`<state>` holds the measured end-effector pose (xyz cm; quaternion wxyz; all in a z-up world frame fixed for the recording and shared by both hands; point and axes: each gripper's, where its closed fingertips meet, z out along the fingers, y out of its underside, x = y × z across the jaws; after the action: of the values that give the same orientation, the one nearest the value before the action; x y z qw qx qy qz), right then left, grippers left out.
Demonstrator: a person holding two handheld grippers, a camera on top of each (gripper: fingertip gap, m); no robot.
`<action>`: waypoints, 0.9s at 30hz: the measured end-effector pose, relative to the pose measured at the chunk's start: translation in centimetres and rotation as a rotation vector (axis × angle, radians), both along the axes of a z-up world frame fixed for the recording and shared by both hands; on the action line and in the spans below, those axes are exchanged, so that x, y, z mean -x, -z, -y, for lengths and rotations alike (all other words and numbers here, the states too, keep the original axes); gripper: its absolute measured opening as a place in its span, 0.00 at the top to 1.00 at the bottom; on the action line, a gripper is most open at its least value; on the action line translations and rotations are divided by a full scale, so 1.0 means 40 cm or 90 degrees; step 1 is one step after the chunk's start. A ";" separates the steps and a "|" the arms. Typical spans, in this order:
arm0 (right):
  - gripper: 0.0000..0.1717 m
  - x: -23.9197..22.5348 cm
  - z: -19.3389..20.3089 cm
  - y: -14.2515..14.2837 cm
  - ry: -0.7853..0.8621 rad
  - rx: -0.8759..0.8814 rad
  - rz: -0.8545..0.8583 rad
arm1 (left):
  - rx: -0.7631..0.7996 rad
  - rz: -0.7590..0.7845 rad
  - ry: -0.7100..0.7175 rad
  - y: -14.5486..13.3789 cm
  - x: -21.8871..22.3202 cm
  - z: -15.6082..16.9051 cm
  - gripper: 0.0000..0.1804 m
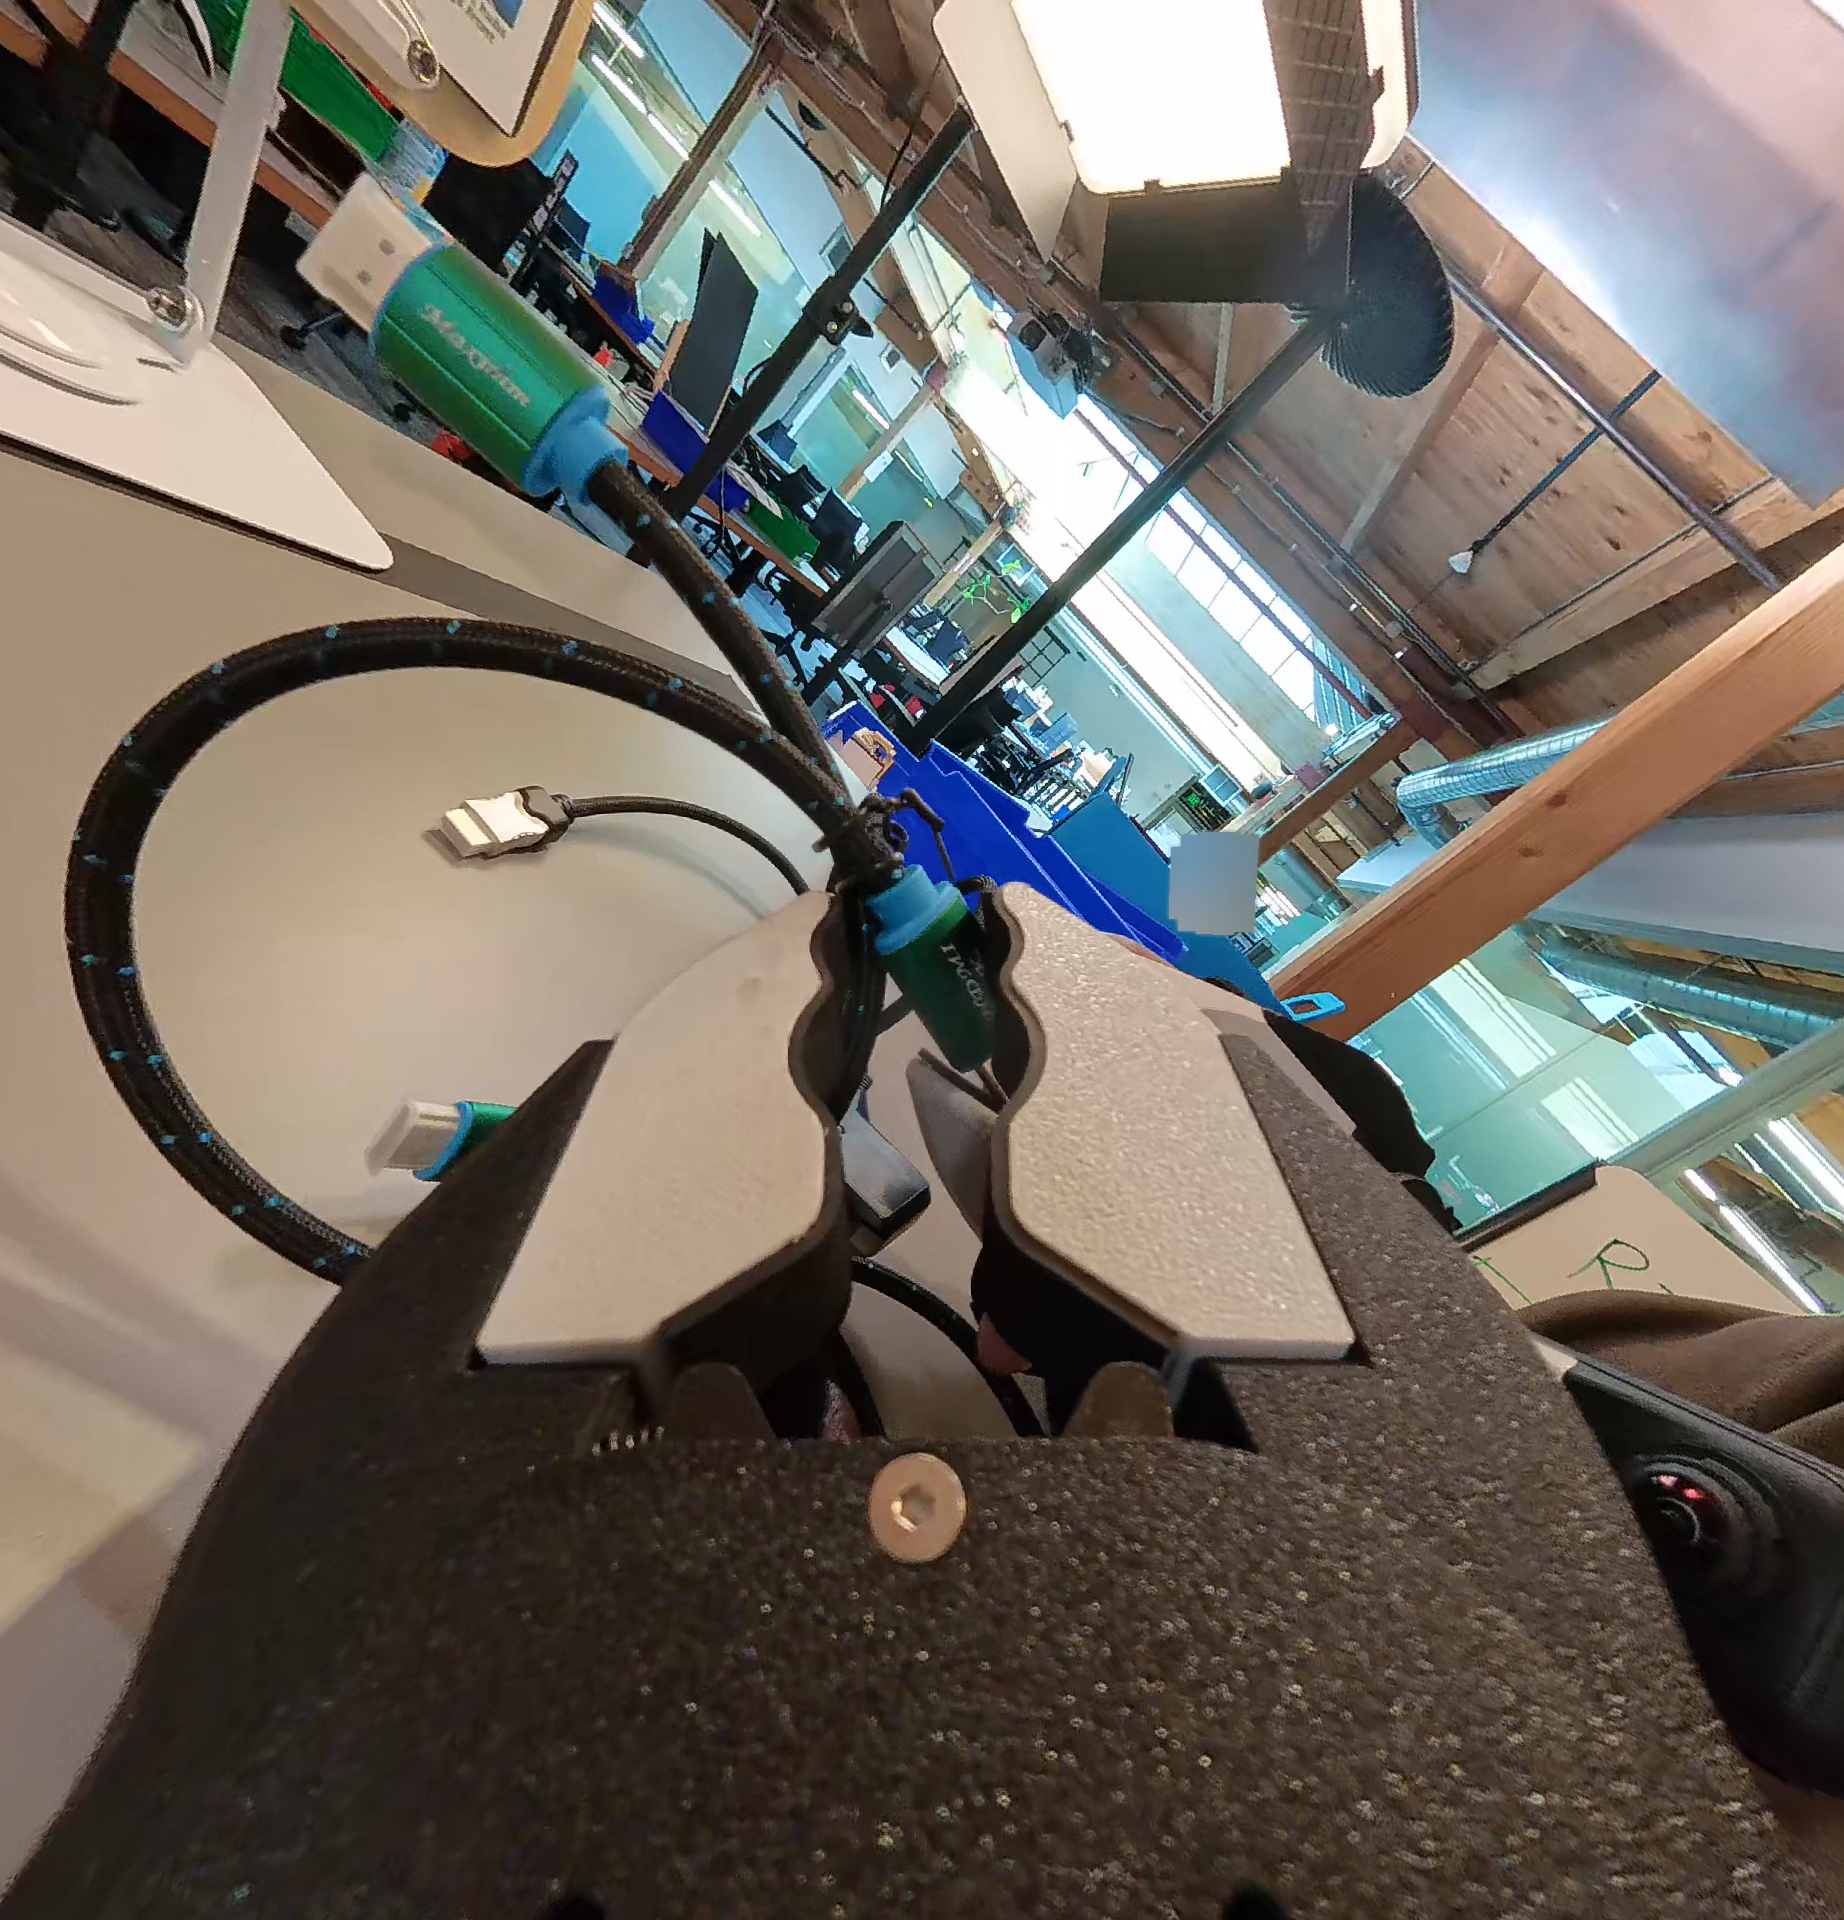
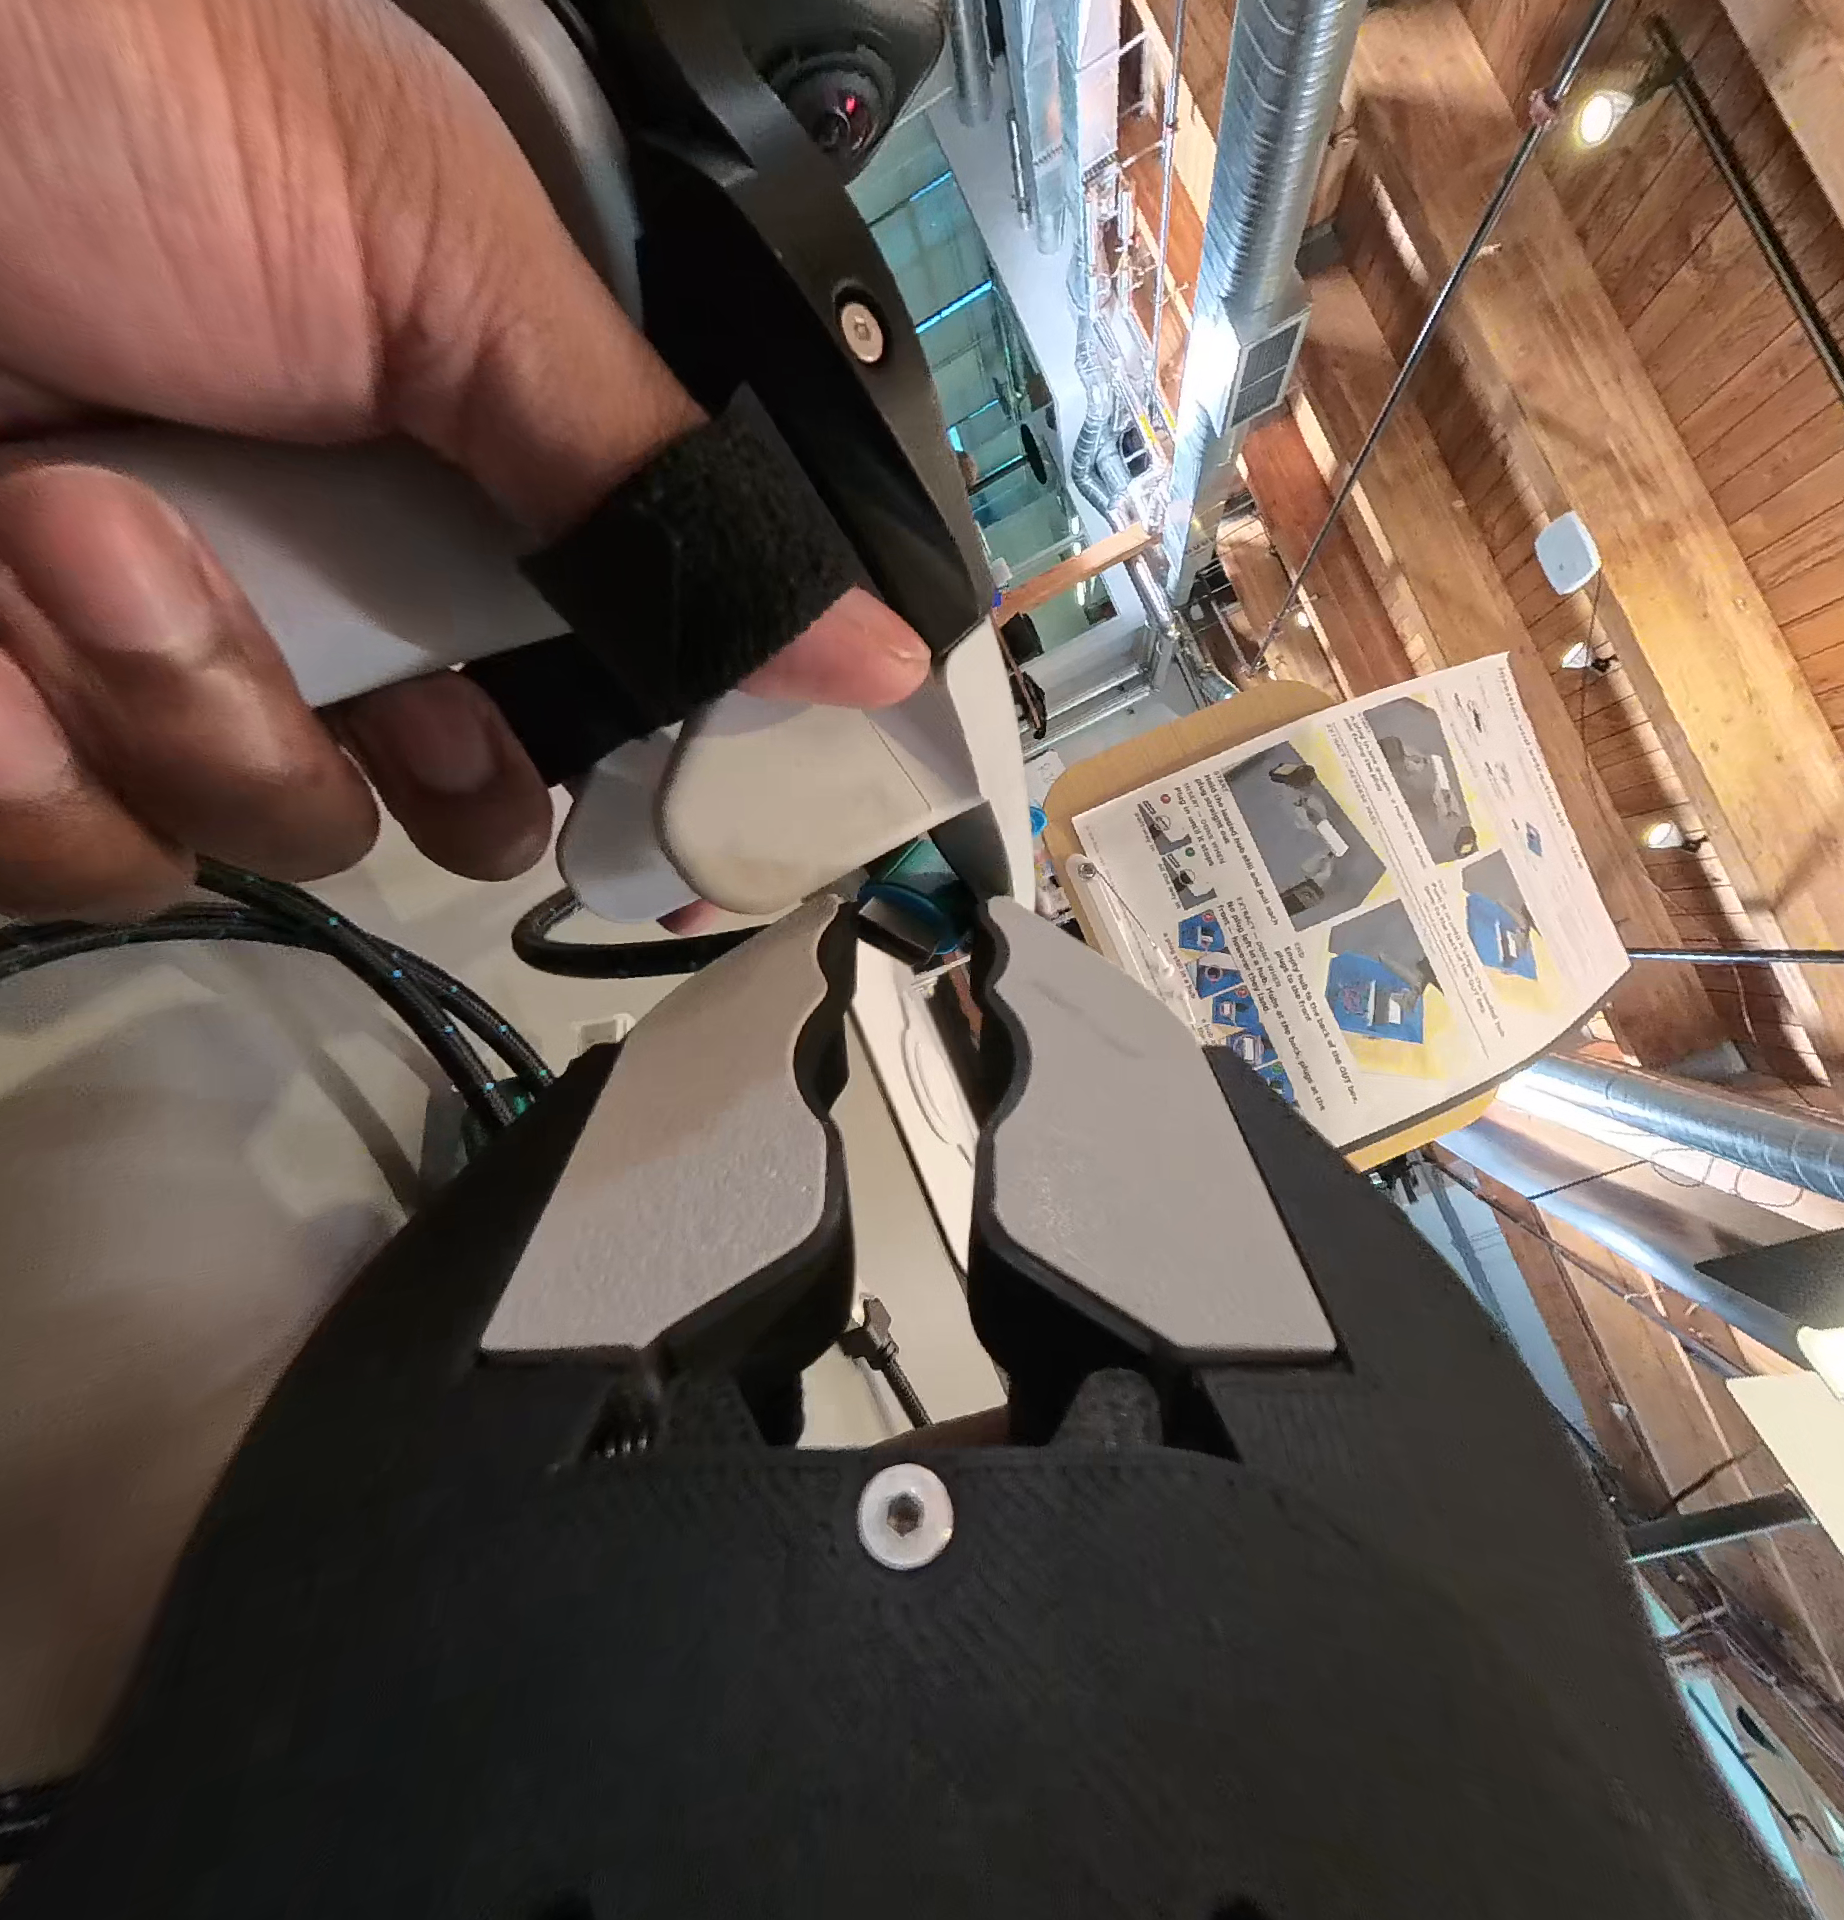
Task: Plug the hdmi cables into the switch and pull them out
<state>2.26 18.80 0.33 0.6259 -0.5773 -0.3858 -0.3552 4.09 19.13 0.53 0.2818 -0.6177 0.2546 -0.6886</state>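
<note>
White lettering is carried on the large green connector housing (image 1: 471,353) seen by the far edge of the desk (image 1: 305,966). Smaller white lettering is printed along the small green plug (image 1: 949,987) gripped between the fingers of the left gripper (image 1: 923,935). Green handwritten marks are seen on a pale panel (image 1: 1666,1247) off the desk's right side. A printed sheet (image 2: 1365,883) with text blocks, photographs and small symbols is fixed to a wooden board (image 2: 1126,748); its lines are too small to be read throughout.
</note>
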 end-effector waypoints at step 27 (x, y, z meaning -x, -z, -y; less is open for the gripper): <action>0.95 -0.077 0.057 0.026 -0.158 0.129 -0.129 | -0.692 -0.257 0.101 0.070 0.020 0.029 0.78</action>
<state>5.36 16.50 -0.70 0.6391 -0.6183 -0.4228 -0.1748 3.30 17.99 -2.26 0.4517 -0.4826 0.6654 -0.3468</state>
